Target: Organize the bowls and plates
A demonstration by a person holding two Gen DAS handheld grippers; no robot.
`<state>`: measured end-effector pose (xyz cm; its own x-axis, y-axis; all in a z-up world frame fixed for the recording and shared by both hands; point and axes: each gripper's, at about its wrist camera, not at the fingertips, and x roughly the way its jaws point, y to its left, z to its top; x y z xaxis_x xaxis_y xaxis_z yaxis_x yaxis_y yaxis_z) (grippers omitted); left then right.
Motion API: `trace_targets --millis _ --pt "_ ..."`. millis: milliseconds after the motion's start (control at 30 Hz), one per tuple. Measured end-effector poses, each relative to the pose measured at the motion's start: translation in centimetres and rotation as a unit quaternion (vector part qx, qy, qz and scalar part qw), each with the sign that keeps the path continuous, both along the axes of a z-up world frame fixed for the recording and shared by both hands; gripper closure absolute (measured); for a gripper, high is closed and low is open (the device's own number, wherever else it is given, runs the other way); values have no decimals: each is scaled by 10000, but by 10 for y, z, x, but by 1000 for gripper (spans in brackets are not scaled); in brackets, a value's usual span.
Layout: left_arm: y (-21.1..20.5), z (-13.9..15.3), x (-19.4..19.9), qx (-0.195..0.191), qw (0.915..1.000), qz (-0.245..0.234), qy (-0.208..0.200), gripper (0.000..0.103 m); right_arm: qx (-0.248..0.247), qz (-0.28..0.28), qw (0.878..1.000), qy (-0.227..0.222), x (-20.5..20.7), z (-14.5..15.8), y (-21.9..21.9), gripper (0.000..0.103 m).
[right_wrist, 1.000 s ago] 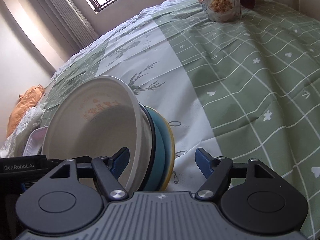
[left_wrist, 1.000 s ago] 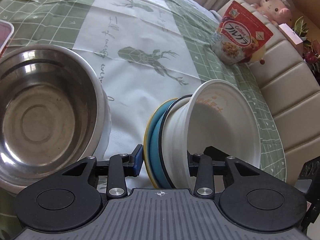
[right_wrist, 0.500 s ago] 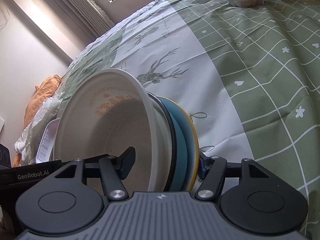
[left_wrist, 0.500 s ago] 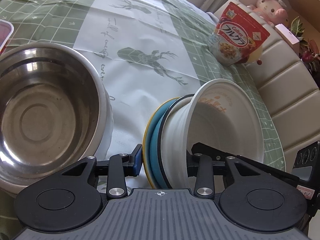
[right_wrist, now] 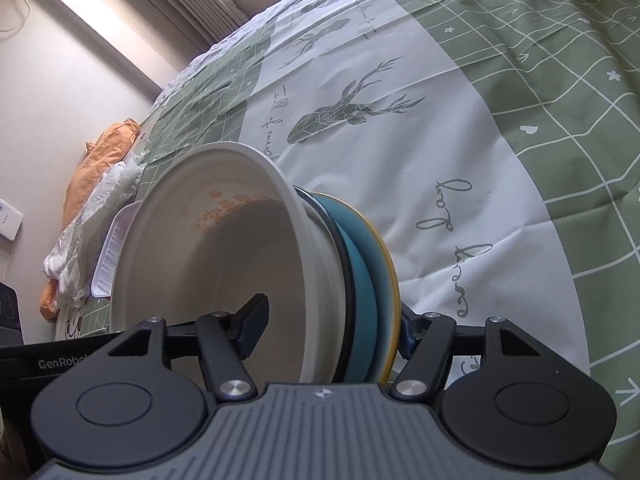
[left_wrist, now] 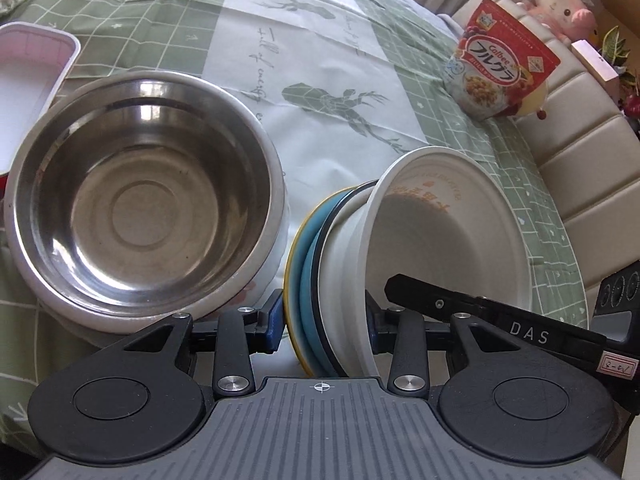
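Note:
A stack stands on edge above the tablecloth: a white paper bowl (left_wrist: 448, 216) nested on a dark-rimmed white dish, a blue plate (left_wrist: 308, 264) and a yellow-rimmed plate. My left gripper (left_wrist: 324, 320) is shut on the stack, one finger behind the plates, one inside the bowl. My right gripper (right_wrist: 332, 328) is shut on the same stack (right_wrist: 224, 264) from the opposite side, its left finger inside the bowl, its right finger against the yellow plate (right_wrist: 390, 276). A steel bowl (left_wrist: 136, 208) in a white casing sits just left of the stack in the left wrist view.
A white plastic tray (left_wrist: 32, 80) lies at the far left; it also shows in the right wrist view (right_wrist: 114, 248). A red cereal bag (left_wrist: 496, 64) leans on a cream padded headboard (left_wrist: 580, 168). A pink plush toy (left_wrist: 560, 0) sits beyond. Orange and white cloth (right_wrist: 92, 184) lies by the wall.
My right gripper has closed from open onto the stack, gripping it alongside the left. The stack has lifted and tilted further, and the steel bowl appears nearer to it.

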<state>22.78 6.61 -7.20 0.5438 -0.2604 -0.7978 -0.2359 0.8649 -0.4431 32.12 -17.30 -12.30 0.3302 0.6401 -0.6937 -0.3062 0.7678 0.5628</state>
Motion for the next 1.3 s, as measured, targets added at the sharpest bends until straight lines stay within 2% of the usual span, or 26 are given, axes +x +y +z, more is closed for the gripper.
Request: trace_targets --millis 133,233,300,400,467,633,900,1033,1300 --pt "-2 1 1 -16 9999 -51 -97 62 -52 -53 9999 -110 0 -2 -3 38" --pt "-5 3 5 69 9999 -91 -9 61 -128 7 9998 -156 0 -3 -4 36" --pt "-5 5 11 47 9999 -137 92 55 -274 85 9994 -178 2 -2 -3 35" --pt "-10 9 22 127 9993 -301 191 52 -453 79 9987 -199 7 -1 -5 35" --pt "-15 10 29 255 9985 -429 202 50 -512 12 9986 -97 13 -2 -7 32" --pt "-22 6 40 367 9969 -587 367 47 -243 -10 9991 341 30 -10 -15 29" --pt "-26 6 58 211 9951 -792 550 26 -566 121 9982 185 38 -3 -8 28" --pt "-31 7 64 366 9940 -866 551 26 -559 56 9982 195 41 -4 -10 28" --pt "-22 6 66 33 9950 -831 550 26 -496 -93 9987 98 42 -6 -14 27"
